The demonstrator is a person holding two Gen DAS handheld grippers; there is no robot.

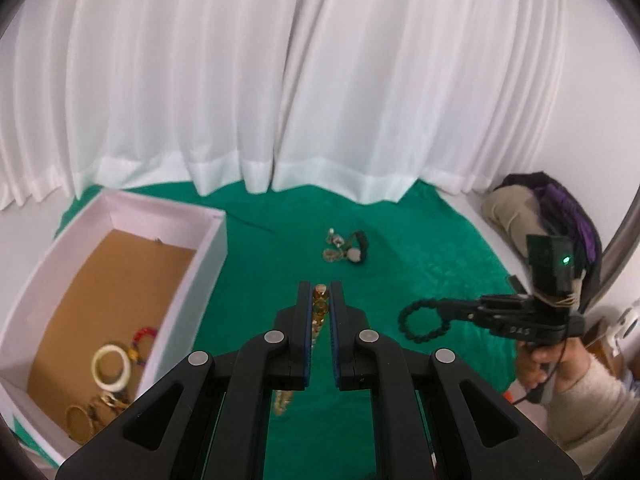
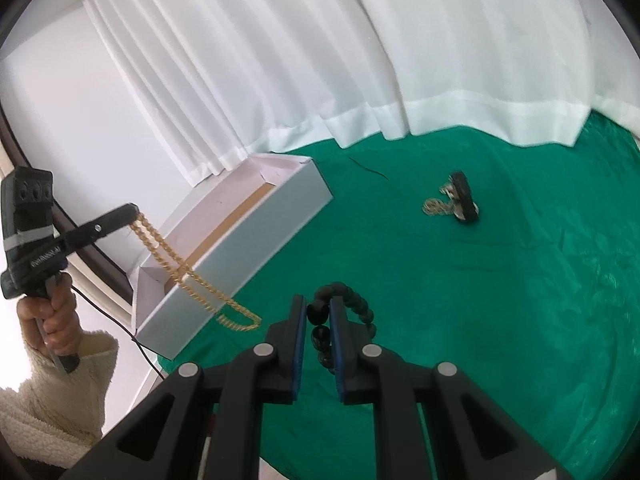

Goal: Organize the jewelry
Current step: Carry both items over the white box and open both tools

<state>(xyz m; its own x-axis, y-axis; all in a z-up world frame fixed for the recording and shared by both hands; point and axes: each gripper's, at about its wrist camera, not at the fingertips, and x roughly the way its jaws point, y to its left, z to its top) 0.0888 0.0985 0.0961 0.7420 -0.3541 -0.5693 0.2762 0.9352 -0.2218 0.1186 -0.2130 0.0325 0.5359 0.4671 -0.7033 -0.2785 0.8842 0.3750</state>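
Left claw [image 1: 320, 304] is clenched on a gold chain [image 2: 192, 276], which hangs from its tips in a long loop; seen from the right wrist, the loop drapes in front of the box [image 2: 240, 240], its low end at about the level of the box's near wall, over the green cloth [image 2: 480, 300]. Whether the chain brushes the box wall cannot be told. Right claw [image 2: 318, 312] is clenched on a black bead bracelet [image 1: 424, 320], held clear above the cloth, well to the right of the box. Both pieces are therefore in hand and in the air, neither yet stowed. Box contents so far, from the left wrist view: a cream bangle [image 1: 111, 367], a red-and-mixed bead bracelet [image 1: 141, 344], and some gold-toned rings or bangles [image 1: 92, 416] bunched at the near end; most of the brown floor of the box is bare. Remaining on the cloth: one small heap [image 1: 346, 246] near the curtain [image 1: 320, 80], made up of a dark strap piece, a fine gold chain and a few small items too small to name. Judgement: the task looks past halfway. Several pieces are in, two are in transit, one cluster is left to collect. Next step is likely to carry chain and bracelet over the box rim and let go. Risk noted: the long chain could snag on the box wall.
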